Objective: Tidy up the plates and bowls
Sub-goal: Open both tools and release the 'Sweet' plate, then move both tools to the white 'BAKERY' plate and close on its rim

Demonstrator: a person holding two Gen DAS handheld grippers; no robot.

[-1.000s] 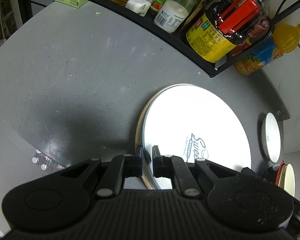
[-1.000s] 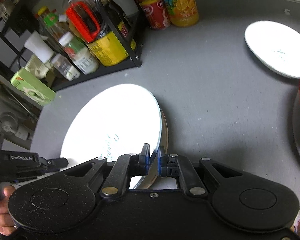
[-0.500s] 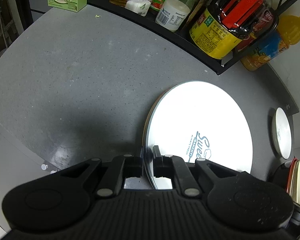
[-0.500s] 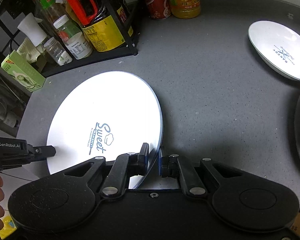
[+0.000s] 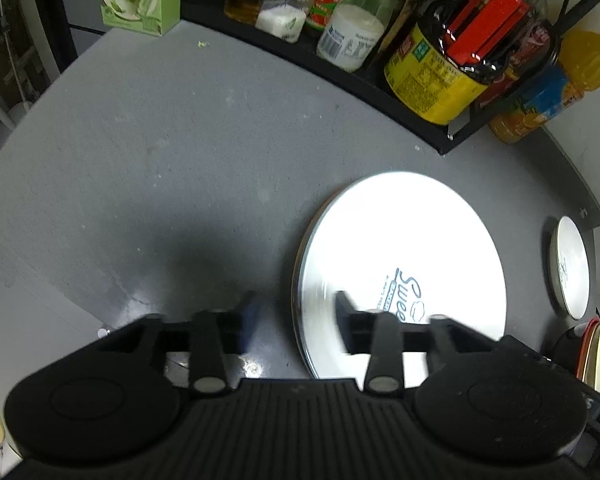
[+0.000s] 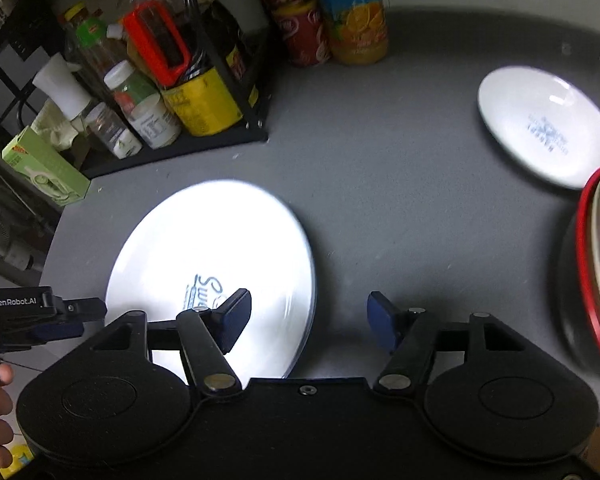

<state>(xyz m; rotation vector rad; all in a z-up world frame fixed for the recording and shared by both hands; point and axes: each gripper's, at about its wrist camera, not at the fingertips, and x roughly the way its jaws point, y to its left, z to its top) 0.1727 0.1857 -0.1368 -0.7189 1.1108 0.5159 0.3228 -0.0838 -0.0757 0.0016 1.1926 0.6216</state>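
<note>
Large round white printed plate [image 5: 412,248] lies flat on grey countertop [image 5: 160,152], near the black condiment rack [image 5: 380,92]; being round, it has no long axis, face up, blue lettering toward the grippers. Left gripper [image 5: 294,312] and right gripper [image 6: 309,314] straddle opposite rims, jaws opening, pads off the plate. Judgement: lift both straight up to avoid nudging the rim.

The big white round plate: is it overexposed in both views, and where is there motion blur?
Left wrist view: the big white round plate glares at its far half, its blue print stays readable, and the opening left tongs are smeared. Right wrist view: the plate is blown out, and the small white plate looks slightly blurred.
</note>
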